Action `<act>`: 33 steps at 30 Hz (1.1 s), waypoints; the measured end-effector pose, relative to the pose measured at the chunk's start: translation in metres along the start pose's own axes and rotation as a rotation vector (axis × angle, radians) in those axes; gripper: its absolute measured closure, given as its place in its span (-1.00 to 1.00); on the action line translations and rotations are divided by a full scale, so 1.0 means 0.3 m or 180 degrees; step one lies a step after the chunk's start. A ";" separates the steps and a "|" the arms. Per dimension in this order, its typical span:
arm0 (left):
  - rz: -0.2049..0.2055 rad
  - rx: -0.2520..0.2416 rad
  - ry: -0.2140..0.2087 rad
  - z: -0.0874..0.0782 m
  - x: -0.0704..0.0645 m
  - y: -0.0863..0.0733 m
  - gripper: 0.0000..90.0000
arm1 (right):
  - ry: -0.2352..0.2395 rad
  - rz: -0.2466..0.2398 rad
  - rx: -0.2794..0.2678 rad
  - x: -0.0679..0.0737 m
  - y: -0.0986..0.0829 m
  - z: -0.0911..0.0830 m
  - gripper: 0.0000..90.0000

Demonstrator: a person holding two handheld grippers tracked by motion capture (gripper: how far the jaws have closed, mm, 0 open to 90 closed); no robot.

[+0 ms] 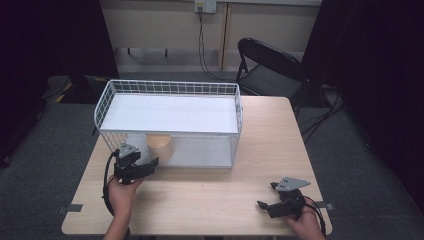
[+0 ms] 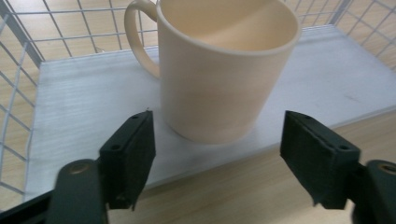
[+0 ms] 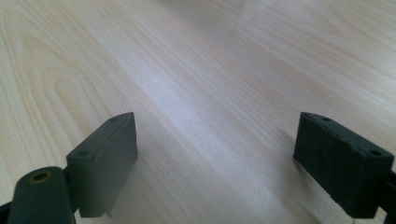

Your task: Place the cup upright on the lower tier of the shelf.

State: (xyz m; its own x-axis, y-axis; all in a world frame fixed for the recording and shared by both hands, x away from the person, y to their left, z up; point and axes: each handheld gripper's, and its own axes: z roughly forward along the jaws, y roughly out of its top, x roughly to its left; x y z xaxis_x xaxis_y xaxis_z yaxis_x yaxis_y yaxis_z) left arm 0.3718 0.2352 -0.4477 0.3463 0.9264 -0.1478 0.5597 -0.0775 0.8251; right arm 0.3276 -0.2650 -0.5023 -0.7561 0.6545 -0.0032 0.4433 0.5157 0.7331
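A cream mug (image 2: 219, 70) with its handle to the left stands upright on the white lower shelf (image 2: 84, 112) of a white wire rack (image 1: 170, 120). From the high view the mug (image 1: 160, 145) sits at the rack's front left. My left gripper (image 2: 229, 158) is open just in front of the mug, jaws wide on either side of its base without touching it. In the high view, the left gripper (image 1: 145, 167) sits at the rack's front edge. My right gripper (image 1: 267, 197) rests open near the table's front right, over bare wood (image 3: 210, 93).
The wooden table (image 1: 260, 150) has free room in front of and to the right of the rack. The rack's white top board (image 1: 170, 112) covers the mug from above. A black folding chair (image 1: 270, 67) stands behind the table.
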 end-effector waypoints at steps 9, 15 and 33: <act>0.0130 0.0067 -0.0074 -0.018 -0.003 -0.017 -0.60 | 0.0000 0.0001 0.0000 0.000 0.000 0.000 -0.72; 0.0249 0.0100 -0.0111 -0.032 -0.003 -0.019 -0.59 | 0.0000 0.0001 0.0000 0.000 0.000 0.000 -0.72; 0.0343 0.0223 -0.0193 -0.080 0.011 -0.040 -0.56 | 0.0001 0.0001 0.0002 0.000 0.000 0.000 -0.72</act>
State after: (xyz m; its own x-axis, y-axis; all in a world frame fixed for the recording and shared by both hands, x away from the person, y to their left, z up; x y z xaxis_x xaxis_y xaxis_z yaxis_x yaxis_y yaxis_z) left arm 0.3480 0.2480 -0.4449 0.4508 0.8876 -0.0947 0.5672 -0.2029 0.7982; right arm 0.3276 -0.2650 -0.5023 -0.7562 0.6544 -0.0027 0.4439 0.5160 0.7327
